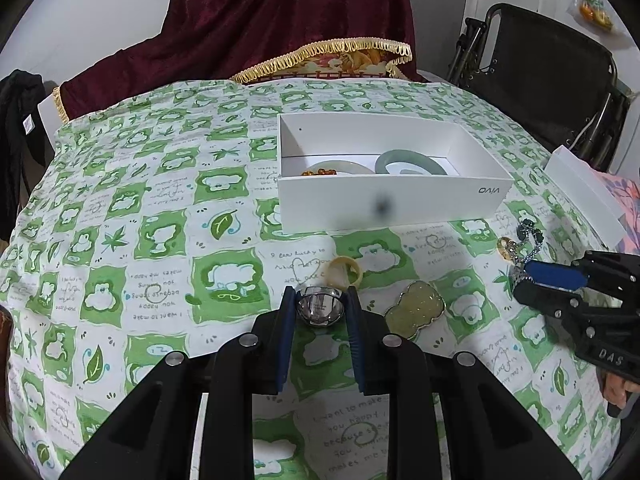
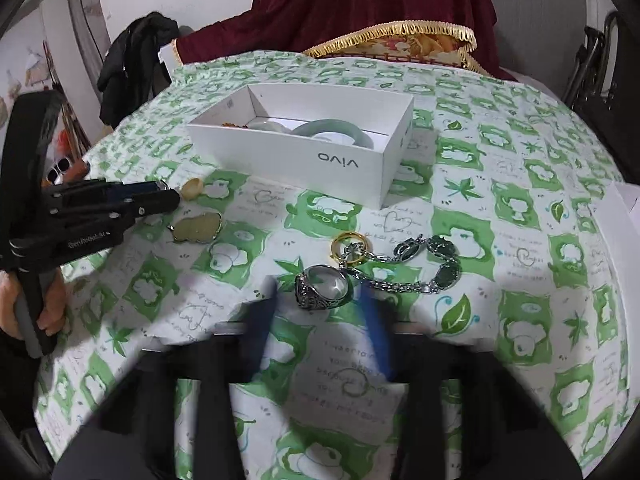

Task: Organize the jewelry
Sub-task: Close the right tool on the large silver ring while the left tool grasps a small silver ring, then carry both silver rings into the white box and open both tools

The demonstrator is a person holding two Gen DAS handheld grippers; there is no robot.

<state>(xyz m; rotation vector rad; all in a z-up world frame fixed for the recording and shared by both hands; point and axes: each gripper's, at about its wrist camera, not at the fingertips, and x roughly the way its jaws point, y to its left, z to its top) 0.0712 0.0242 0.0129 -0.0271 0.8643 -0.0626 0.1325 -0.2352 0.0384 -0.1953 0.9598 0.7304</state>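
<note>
Only from the right wrist does the chain bracelet (image 2: 420, 268) show whole.

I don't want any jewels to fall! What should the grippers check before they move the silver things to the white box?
1. Left gripper pinches the shiny silver piece: ok.
2. Right gripper pads press the carved silver ring: cannot tell, blurred.
3. Chain bracelet lies clear of that ring: not ok, they look to touch.
4. White box is open, with room left: ok.

White box (image 1: 384, 200) on a green-and-white checked cloth (image 1: 160, 240) (leaf and bear prints), beside a gold ring (image 2: 347, 240)
</note>
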